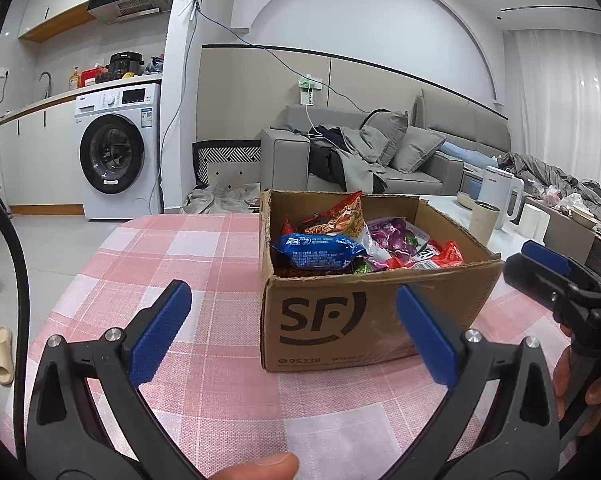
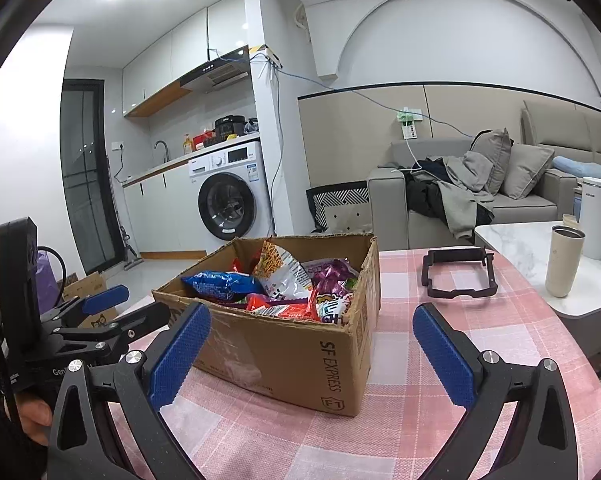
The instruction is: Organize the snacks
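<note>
Both left tongs and right tongs hover level, spread wide and empty-handed, facing the brown cardboard snack box on the pink-checked bench.

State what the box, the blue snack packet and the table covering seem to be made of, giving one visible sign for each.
Box: brown corrugated cardboard, matte; torn, fraying rim.
Blue snack packet: probably plastic film, glossy; it crinkles and catches light.
Table covering: pink checked, apparently woven cloth; fine weave texture shows, though coated fabric is possible.
</note>
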Tool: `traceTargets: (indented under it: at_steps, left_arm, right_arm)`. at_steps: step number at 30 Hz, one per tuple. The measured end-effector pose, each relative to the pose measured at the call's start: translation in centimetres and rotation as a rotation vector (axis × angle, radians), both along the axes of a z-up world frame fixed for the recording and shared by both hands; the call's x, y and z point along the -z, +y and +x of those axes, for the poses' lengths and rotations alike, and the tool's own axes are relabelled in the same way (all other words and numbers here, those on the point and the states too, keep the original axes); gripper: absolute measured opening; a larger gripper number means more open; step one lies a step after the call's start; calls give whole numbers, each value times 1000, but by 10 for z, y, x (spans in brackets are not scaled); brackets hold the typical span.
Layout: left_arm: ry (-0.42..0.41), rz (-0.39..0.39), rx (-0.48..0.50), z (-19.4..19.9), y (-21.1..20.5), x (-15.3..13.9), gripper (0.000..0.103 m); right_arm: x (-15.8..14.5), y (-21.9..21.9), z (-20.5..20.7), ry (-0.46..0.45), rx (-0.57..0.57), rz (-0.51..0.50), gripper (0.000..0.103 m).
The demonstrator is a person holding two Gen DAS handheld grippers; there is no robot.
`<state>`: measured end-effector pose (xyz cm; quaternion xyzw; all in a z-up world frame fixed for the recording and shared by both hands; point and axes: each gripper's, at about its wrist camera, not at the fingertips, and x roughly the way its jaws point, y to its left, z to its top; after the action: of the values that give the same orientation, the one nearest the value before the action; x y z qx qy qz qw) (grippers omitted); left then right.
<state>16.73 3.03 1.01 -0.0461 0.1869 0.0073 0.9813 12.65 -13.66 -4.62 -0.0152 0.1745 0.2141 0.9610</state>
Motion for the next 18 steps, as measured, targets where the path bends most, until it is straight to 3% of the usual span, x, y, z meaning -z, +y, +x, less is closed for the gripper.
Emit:
traceTargets:
  at_steps: [18]
  left_arm:
    - [0,-1,-6,0,1,2,102]
  right_arm:
    - [1,-2,0,0,5,2,103]
